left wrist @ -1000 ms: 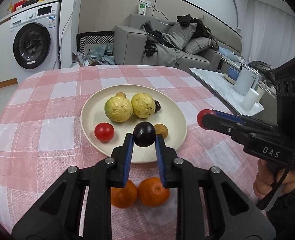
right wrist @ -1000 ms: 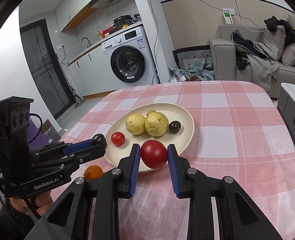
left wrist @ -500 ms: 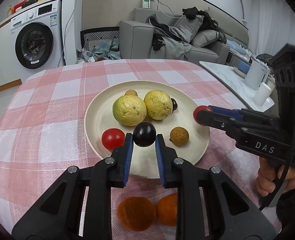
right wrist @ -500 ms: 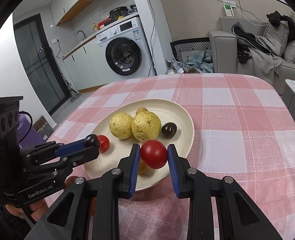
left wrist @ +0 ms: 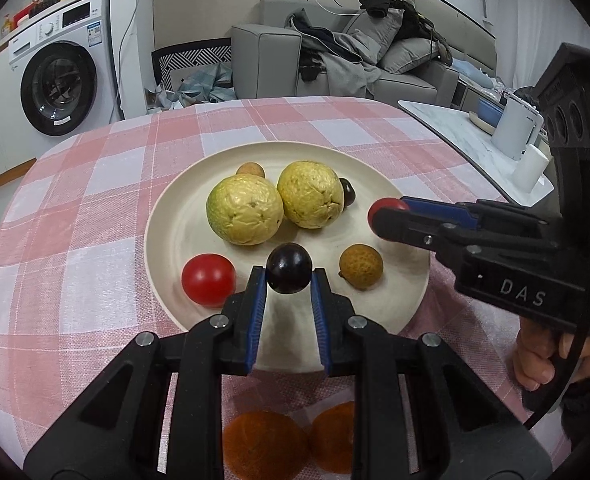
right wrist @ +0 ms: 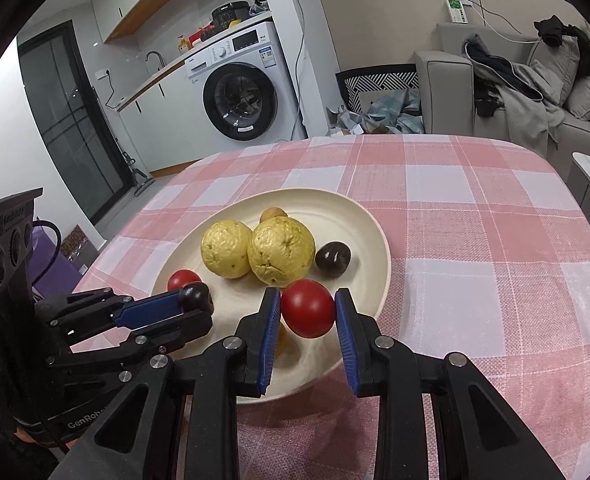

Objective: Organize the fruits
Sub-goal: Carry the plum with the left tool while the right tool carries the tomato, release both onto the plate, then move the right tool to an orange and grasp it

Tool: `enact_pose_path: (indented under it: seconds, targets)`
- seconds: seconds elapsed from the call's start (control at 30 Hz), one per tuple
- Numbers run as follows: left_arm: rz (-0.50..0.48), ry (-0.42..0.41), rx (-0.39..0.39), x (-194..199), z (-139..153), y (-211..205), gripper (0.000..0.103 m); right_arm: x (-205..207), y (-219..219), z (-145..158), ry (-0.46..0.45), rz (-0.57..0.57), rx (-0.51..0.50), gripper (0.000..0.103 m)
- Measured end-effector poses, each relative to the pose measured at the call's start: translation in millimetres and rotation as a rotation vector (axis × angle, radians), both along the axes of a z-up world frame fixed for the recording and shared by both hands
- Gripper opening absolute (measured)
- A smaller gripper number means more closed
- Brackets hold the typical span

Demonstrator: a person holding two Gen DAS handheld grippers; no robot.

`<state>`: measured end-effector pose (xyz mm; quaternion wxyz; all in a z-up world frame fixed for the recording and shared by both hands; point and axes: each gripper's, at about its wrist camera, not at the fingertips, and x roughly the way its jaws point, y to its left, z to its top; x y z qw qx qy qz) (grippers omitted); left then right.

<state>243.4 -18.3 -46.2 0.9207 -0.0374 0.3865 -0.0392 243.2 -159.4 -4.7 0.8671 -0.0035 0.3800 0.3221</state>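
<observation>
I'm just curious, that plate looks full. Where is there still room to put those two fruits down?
On the plate, bare patches lie at the near rim under the left gripper, and at the left rim beyond the red tomato. The middle is crowded: two yellow fruits touch. The tablecloth right of the plate is bare.

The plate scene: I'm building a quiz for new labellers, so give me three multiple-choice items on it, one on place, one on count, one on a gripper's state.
1. Where do the two oranges lie?
A. on the plate
B. on the cloth beside the plate
C. on the sofa

2. How many big yellow fruits are on the plate?
A. one
B. two
C. four

3. What does the right gripper hold?
A. a red tomato
B. an orange
C. nothing

Key: 1 B, both sit on the checked cloth off the rim; 2 B, two sit side by side; 3 A, its jaws are shut on the tomato, while the left gripper holds a dark fruit.
</observation>
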Motion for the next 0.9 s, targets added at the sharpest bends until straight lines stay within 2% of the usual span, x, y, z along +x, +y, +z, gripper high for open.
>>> enact_pose_path:
  seconds: [0.1, 0.17, 0.2, 0.23, 0.27, 0.3, 0.33, 0.37, 0.4, 0.43, 0.53, 0.57, 0.73, 0.9]
  targets:
    - [0.015, 0.001, -0.002, -0.6, 0.1, 1.4, 0.020, -1.7, 1.2, -0.9, -0.002, 0.003, -0.008, 0.030]
    - [0.015, -0.006, -0.006, -3.3, 2.5, 2.8, 0.024, -5.7, -0.8, 2.4, -0.017, -0.005, -0.001, 0.038]
    - [0.015, -0.013, -0.011, -5.7, 4.9, 3.8, 0.032, -7.5, -2.5, 4.1, -0.028, -0.010, 0.004, 0.047]
    - [0.017, -0.020, -0.012, -8.6, 7.3, 4.3, 0.038, -9.5, -5.1, 6.2, -0.044, -0.023, 0.006, 0.052]
    - [0.022, -0.033, -0.011, -12.4, 10.6, 5.1, 0.054, -11.5, -7.6, 7.8, -0.056, -0.033, 0.007, 0.053]
    - [0.028, -0.053, -0.012, -17.7, 15.2, 5.8, 0.064, -12.7, -10.0, 9.3, -0.060, -0.039, 0.007, 0.054]
    - [0.032, -0.070, -0.013, -22.3, 19.3, 6.7, 0.068, -13.9, -12.5, 10.7, -0.059, -0.045, 0.004, 0.060]
    - [0.037, -0.084, -0.014, -27.3, 23.7, 7.6, 0.076, -14.7, -14.6, 11.9, -0.058, -0.052, -0.001, 0.065]
    - [0.043, -0.100, -0.014, -33.5, 29.3, 9.4, 0.084, -16.4, -16.5, 13.4, -0.057, -0.059, -0.004, 0.074]
    - [0.048, -0.114, -0.013, -39.4, 33.7, 10.3, 0.086, -18.5, -18.8, 15.3, -0.056, -0.062, -0.001, 0.084]
    - [0.054, -0.141, 0.000, -59.4, 44.9, 15.1, 0.098, -26.2, -24.7, 21.8, -0.056, -0.063, 0.018, 0.101]
    - [0.062, -0.147, 0.009, -65.8, 47.2, 16.3, 0.102, -29.7, -26.1, 23.6, -0.059, -0.062, 0.019, 0.103]
    - [0.087, -0.170, 0.039, -99.2, 52.6, 23.3, 0.102, -46.1, -29.7, 27.7, -0.081, -0.072, 0.009, 0.103]
    - [0.097, -0.186, 0.036, -122.2, 50.6, 28.5, 0.102, -58.1, -29.6, 27.2, -0.059, -0.055, 0.029, 0.103]
